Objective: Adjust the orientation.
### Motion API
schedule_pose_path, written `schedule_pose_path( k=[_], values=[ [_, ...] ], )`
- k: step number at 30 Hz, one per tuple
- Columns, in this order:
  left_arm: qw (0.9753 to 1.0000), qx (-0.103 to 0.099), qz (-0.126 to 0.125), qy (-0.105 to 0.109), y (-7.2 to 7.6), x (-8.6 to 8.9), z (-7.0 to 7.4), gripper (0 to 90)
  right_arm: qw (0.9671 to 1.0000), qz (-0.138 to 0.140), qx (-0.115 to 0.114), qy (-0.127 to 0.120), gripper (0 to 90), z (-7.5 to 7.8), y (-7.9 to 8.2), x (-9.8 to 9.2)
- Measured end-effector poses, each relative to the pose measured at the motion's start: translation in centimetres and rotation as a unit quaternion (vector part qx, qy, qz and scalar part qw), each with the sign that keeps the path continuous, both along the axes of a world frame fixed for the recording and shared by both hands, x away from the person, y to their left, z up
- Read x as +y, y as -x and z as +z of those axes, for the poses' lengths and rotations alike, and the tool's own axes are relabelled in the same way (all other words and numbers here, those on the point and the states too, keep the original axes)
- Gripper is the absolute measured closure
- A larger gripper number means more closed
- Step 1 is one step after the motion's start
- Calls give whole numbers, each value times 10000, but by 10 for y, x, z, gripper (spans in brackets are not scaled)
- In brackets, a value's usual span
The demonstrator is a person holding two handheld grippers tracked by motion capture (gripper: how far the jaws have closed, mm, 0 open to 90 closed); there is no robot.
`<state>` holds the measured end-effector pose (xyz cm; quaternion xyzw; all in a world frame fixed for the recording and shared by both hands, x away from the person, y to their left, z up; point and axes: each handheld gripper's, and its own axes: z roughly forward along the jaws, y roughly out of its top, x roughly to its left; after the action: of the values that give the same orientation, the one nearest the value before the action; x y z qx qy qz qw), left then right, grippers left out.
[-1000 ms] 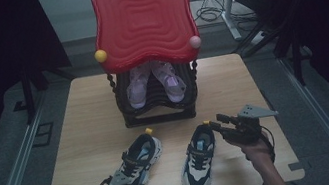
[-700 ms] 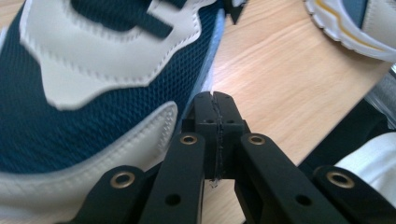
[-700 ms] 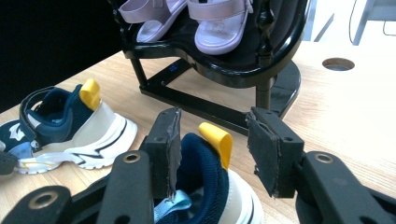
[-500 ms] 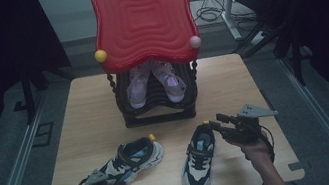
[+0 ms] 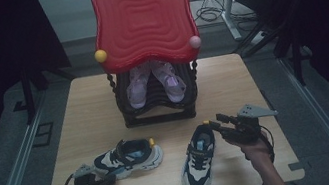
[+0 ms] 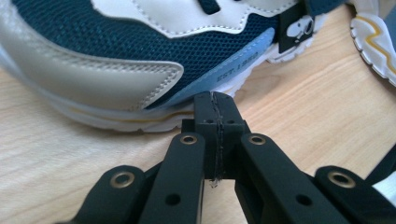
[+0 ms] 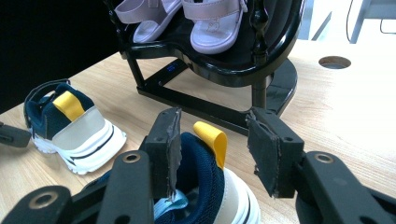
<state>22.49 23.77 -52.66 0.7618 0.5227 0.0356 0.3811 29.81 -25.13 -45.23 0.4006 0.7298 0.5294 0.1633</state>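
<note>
Two navy, white and grey sneakers lie on the wooden table (image 5: 89, 110). The left sneaker (image 5: 128, 157) (image 6: 140, 46) lies crosswise, its yellow heel tab to the right. My left gripper (image 5: 107, 179) (image 6: 216, 106) is shut, nothing between its jaws, its tip against that shoe's sole edge. The right sneaker (image 5: 198, 160) (image 7: 205, 186) points toward the near edge. My right gripper (image 5: 211, 124) (image 7: 214, 149) is open, one jaw on each side of its heel, where a yellow pull tab (image 7: 211, 135) stands up.
A black rack (image 5: 160, 111) (image 7: 224, 60) with a tall red back (image 5: 142, 17) stands at the table's far middle and holds pink sandals (image 5: 154, 81) (image 7: 205, 23). A round hole (image 7: 333, 61) sits in the tabletop to its right.
The left sneaker's toe has swung to the left, so it now lies crosswise. My left gripper has moved left with it. The right gripper and right sneaker have stayed put.
</note>
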Motion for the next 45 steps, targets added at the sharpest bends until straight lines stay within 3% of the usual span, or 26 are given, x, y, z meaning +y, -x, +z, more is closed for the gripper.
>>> schedule_pose_path(
  k=[17,31,45],
  values=[
    [9998,108,131,121,-26,21,-2,900,9999,120,-7,-45,535,2,2,3],
    [9989,182,405,144,-50,37,-3,900,9999,121,20,-64,534,2,2,4],
    [9986,153,502,89,-73,34,-1,900,9999,122,39,-64,534,2,0,3]
  ],
)
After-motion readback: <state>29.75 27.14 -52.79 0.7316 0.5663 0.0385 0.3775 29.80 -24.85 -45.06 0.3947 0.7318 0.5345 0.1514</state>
